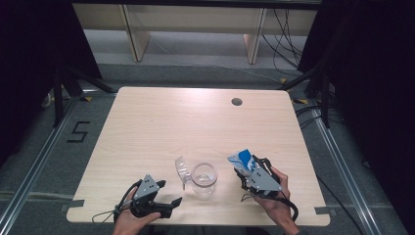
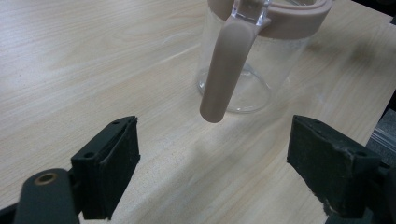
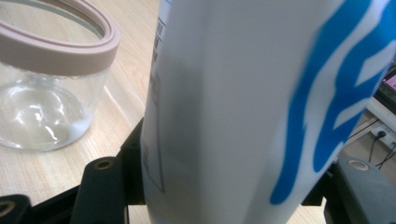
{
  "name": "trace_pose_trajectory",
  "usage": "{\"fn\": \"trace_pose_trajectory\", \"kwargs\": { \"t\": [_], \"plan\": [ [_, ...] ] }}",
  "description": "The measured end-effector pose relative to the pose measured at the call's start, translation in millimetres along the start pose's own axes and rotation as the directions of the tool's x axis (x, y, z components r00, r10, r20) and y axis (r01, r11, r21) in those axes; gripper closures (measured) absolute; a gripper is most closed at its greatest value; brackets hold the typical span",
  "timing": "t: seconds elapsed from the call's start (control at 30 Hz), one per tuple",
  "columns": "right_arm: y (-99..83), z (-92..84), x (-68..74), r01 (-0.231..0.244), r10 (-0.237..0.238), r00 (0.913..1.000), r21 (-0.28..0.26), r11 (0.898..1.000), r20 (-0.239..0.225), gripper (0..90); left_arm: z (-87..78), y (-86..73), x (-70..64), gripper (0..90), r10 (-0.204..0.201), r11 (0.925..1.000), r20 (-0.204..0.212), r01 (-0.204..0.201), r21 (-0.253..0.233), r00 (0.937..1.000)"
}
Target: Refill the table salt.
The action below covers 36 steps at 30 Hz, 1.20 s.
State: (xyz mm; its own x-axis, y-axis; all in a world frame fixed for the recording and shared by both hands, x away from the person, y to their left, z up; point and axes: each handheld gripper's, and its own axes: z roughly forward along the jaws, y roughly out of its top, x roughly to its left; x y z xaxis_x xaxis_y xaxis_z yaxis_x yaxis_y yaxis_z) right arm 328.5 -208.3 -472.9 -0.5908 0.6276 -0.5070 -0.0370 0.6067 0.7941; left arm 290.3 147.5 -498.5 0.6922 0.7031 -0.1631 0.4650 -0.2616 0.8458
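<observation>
Right tool (image 1: 246, 172), tilted toward jug (image 1: 203, 179), clamps carton (image 1: 243, 160).

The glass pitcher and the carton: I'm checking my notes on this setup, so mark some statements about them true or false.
1. The right gripper holds a blue-and-white carton. True.
2. The left gripper grips the pitcher's handle. False: its jaws are open, short of the handle.
3. The glass pitcher stands upright on the table. True.
4. The pitcher is full of milk. False: it looks empty.
5. The pitcher's rim is green. False: it is beige-pink.
</observation>
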Motion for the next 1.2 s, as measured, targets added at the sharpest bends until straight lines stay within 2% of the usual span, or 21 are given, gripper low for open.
{"fn": "trace_pose_trajectory", "kwargs": {
  "t": [0.2,0.23,0.3,0.37,0.43,0.5,0.57,0.6,0.67,0.7,0.73,0.77,0.87,0.9,0.97,1.0,1.07,1.1,1.2],
  "plan": [
    [1.4,-1.2,1.7,0.031,-0.031,0.9995,0.009,0.999,0.011,38.9,-0.4,0.4,-0.2,16.2,0.004,0.9999,-0.003,-0.004,0.009,1.0],
    [1.9,-1.2,1.4,0.051,-0.051,0.9986,0.008,0.999,0.011,38.9,-0.4,0.3,-0.4,16.2,0.004,0.9999,-0.004,-0.004,0.01,1.0],
    [2.3,-1.7,2.7,0.048,-0.048,0.9988,0.014,0.999,0.01,38.9,-0.4,0.3,-0.6,16.1,0.007,0.9999,-0.005,-0.007,0.012,1.0],
    [3.1,-1.9,3.1,0.073,-0.073,0.9972,0.016,0.997,0.016,39.0,-0.6,0.8,0.4,16.2,0.027,0.9996,-0.003,-0.027,0.011,0.9996],
    [4.1,-2.0,2.8,0.109,-0.109,0.9937,0.015,0.994,0.025,39.1,-0.5,0.4,-0.4,16.2,0.011,0.9999,-0.005,-0.011,0.011,0.9999],
    [4.9,-2.9,4.3,0.112,-0.112,0.9932,0.018,0.994,0.029,39.1,-0.5,0.3,-0.5,16.2,0.006,0.9999,-0.005,-0.006,0.011,1.0],
    [5.8,-2.6,5.1,0.14,-0.141,0.9895,0.016,0.99,0.032,39.1,-0.5,0.7,0.6,16.2,0.027,0.9996,-0.004,-0.027,0.012,0.9996],
    [6.1,-2.9,6.2,0.136,-0.136,0.9902,0.014,0.991,0.03,39.1,-0.4,0.6,0.4,16.1,0.023,0.9997,-0.007,-0.023,0.012,0.9997],
    [6.7,-1.8,6.1,0.181,-0.182,0.9828,0.017,0.983,0.033,39.1,-0.3,0.4,0.4,16.2,0.016,0.9998,-0.008,-0.016,0.012,0.9998],
    [6.9,-1.4,6.6,0.187,-0.187,0.9819,0.013,0.982,0.03,39.2,0.4,0.0,-0.6,16.1,-0.003,1.0,-0.007,0.003,0.004,1.0],
    [7.0,-0.9,6.6,0.197,-0.197,0.9799,0.015,0.98,0.03,39.2,0.2,0.1,-0.4,16.2,-0.002,1.0,-0.007,0.002,0.006,1.0],
    [6.7,-0.8,7.6,0.188,-0.189,0.9815,0.023,0.982,0.032,39.2,0.2,0.1,-0.4,16.2,-0.002,1.0,-0.007,0.002,0.005,1.0],
    [7.3,0.9,8.9,0.222,-0.223,0.9744,0.019,0.975,0.032,39.2,0.1,0.1,-0.2,16.2,0.002,1.0,-0.009,-0.002,0.009,1.0],
    [7.5,2.2,9.2,0.228,-0.228,0.9735,0.02,0.973,0.015,39.2,-0.1,0.1,-0.1,16.2,0.005,0.9999,-0.009,-0.005,0.011,0.9999],
    [8.7,3.0,9.8,0.254,-0.254,0.9668,0.011,0.967,0.029,39.2,-0.6,0.6,0.4,16.1,0.026,0.9995,-0.013,-0.026,0.017,0.9996],
    [9.2,3.5,10.0,0.268,-0.268,0.963,0.012,0.963,0.028,39.3,-0.2,0.5,-0.4,16.2,0.016,0.9998,-0.015,-0.015,0.011,0.9998],
    [9.6,3.5,11.3,0.275,-0.275,0.9611,0.01,0.962,0.028,39.4,-0.1,0.5,-0.4,16.1,0.016,0.9998,-0.015,-0.015,0.008,0.9998],
    [10.1,4.3,10.4,0.3,-0.3,0.9536,0.004,0.954,0.026,39.4,0.0,0.4,-0.5,16.2,0.012,0.9999,-0.016,-0.012,0.008,0.9998],
    [9.4,4.8,11.2,0.307,-0.307,0.9511,0.011,0.952,0.036,39.4,0.0,0.4,-0.4,16.2,0.013,0.9999,-0.016,-0.013,0.008,0.9998]
  ]
}}
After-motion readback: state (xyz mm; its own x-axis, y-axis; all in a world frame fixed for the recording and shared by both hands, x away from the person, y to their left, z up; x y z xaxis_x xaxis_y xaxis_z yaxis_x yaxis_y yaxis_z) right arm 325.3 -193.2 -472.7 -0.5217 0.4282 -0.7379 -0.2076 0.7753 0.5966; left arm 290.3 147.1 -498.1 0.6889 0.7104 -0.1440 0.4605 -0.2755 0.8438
